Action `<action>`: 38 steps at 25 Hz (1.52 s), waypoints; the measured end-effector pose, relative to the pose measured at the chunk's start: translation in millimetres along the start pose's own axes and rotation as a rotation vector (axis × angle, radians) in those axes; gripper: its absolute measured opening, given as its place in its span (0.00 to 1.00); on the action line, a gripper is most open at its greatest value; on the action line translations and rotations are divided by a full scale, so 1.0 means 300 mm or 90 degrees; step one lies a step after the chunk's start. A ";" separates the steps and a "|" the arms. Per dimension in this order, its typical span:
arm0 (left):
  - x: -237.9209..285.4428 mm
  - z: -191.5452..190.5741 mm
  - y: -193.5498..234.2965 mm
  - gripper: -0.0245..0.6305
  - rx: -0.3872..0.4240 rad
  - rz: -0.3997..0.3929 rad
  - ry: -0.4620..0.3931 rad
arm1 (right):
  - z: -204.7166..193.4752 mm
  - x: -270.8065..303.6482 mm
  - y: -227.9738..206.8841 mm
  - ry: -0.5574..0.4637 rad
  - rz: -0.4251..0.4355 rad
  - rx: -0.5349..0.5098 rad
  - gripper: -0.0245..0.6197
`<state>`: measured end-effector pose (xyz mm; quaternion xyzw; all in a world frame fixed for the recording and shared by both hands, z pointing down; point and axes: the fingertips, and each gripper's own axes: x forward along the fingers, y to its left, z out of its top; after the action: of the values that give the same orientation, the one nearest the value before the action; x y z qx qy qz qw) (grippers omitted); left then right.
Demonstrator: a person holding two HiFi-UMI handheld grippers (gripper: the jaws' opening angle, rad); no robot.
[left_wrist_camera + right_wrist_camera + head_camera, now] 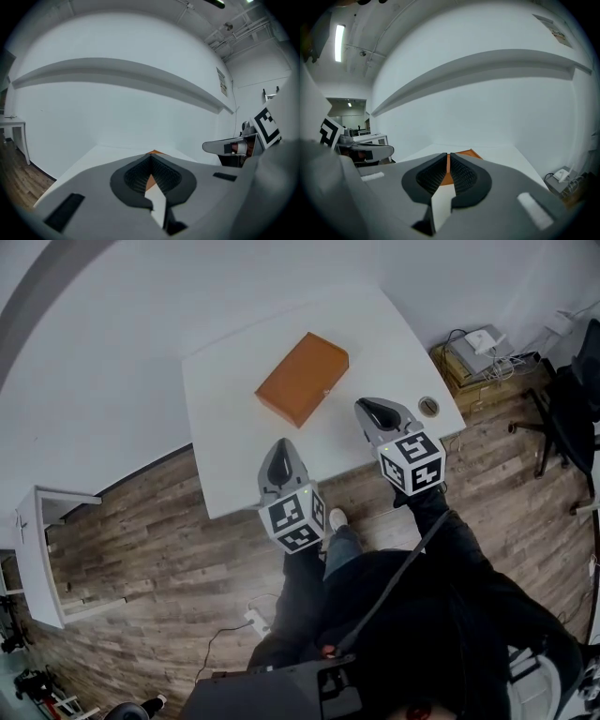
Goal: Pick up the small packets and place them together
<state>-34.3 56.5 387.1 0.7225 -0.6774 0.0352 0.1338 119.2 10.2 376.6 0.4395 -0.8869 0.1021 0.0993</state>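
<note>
1. The orange box [302, 378] lies flat on the white table [225, 409], turned slantwise near the middle. It is closed, so I cannot tell whether the small packets are inside.
2. A round cable grommet [428, 407] sits in the table's near right corner, just beside the right gripper [366, 407] and well apart from the box.
3. Only bare tabletop lies between the box and both gripper tips.
4. The left gripper [281, 444] hangs over the near edge of the table with its tip short of the box. Its jaws are pressed together with nothing between them.
5. The right gripper reaches further in, with its tip near the box's near right corner but not touching it. Its jaws are likewise closed and empty.
6. Both grippers sit side by side and point across the table, tilted a little downward. In each gripper view the box shows as an orange sliver straight ahead past the pads.
7. My operator's white shoe [337, 518] stands on the wood floor [141, 568] just below the table edge.
8. To the right are a crate of devices and cables [473, 357] against the white wall [94, 352], and a black chair [567, 418].
9. At the left stands a white side desk [37, 559], and a power strip [255, 620] lies on the floor.
</note>
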 end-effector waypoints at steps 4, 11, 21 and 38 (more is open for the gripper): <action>0.103 -0.021 0.034 0.03 0.006 -0.015 0.027 | -0.018 0.083 -0.039 0.018 -0.011 0.002 0.03; 0.239 -0.064 0.061 0.03 -0.002 -0.071 0.063 | -0.097 0.228 -0.064 0.076 0.009 0.009 0.03; 0.337 -0.149 0.094 0.03 0.032 -0.067 0.111 | -0.202 0.371 -0.126 0.169 0.044 -0.034 0.14; 0.493 -0.281 0.109 0.20 0.033 0.012 0.216 | -0.442 0.593 -0.177 0.349 0.183 -0.119 0.26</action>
<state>-43.8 -68.0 507.3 0.7030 -0.6507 0.1757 0.2270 67.4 -120.7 556.0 0.2550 -0.8857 0.1480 0.3588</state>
